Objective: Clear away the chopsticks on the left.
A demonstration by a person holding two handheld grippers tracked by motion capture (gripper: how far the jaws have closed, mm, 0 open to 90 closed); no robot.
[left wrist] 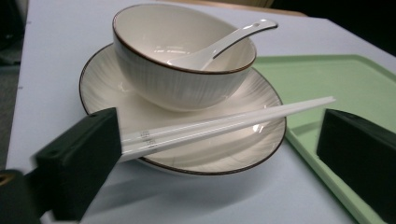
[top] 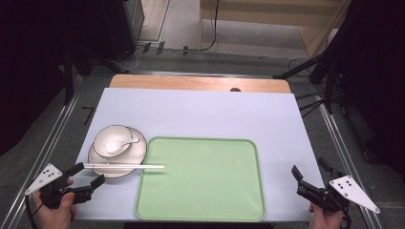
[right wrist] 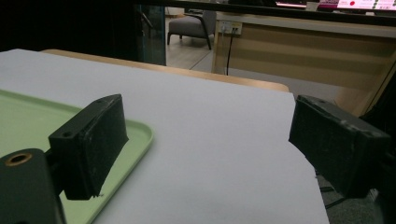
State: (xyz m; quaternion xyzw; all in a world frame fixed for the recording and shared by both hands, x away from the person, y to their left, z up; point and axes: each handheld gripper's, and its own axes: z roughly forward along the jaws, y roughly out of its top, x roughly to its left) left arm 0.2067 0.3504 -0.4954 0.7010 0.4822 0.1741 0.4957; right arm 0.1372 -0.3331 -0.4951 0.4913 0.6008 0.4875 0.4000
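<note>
The left claw stands spread around the near ends of the white, slim plastic chopsticks, unpinched; they lie across the white ribbed ceramic plate on the bench. Judged light, stiff and slippery: pinch both together mid-length. The right claw hangs spread, holding nothing.

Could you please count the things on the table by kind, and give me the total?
Bowl: 1
Plate: 1
Spoon: 1
Chopsticks: 2, lying together as one pair across the plate
Tray: 1, green
Total: 6
</note>
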